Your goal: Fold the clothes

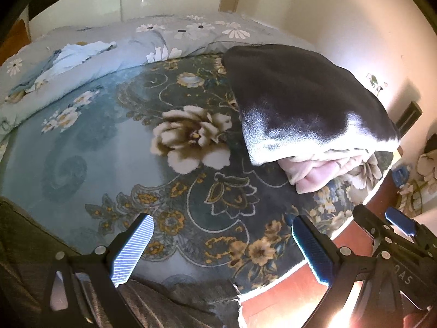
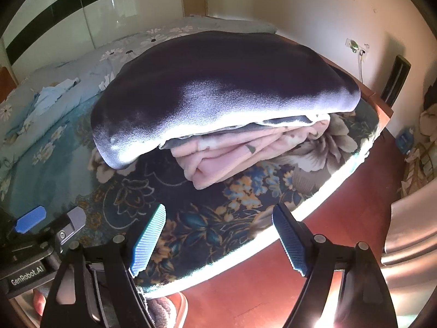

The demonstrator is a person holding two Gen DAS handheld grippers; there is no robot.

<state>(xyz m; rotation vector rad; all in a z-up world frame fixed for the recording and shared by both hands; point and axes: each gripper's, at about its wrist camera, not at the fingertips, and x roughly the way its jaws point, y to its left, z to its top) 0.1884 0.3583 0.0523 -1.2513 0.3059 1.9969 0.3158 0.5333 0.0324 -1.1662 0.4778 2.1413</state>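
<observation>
Room: bedroom, pale wall, red-brown floor (image 2: 273, 287) below the bed's near edge.
Surface: floral blanket (image 1: 123, 142) spread over the bed, lots of it bare on the left!
Stack: dark folded garment (image 2: 218, 93) sits right on top of a folded pink garment (image 2: 232, 153), near the bed's right edge.
Progress: two pieces look folded and stacked; a light blue garment (image 1: 73, 57) lies crumpled on the daisy-print quilt (image 1: 191, 32) at the far side, likely the one left to do.
Left gripper (image 1: 221, 248): jaws apart, nothing between them, hanging over the near edge.
Right gripper (image 2: 218, 237): jaws wide apart too, empty, just beside the left.
Room to move: open blanket between grippers and that blue piece; stack well clear of the path.
</observation>
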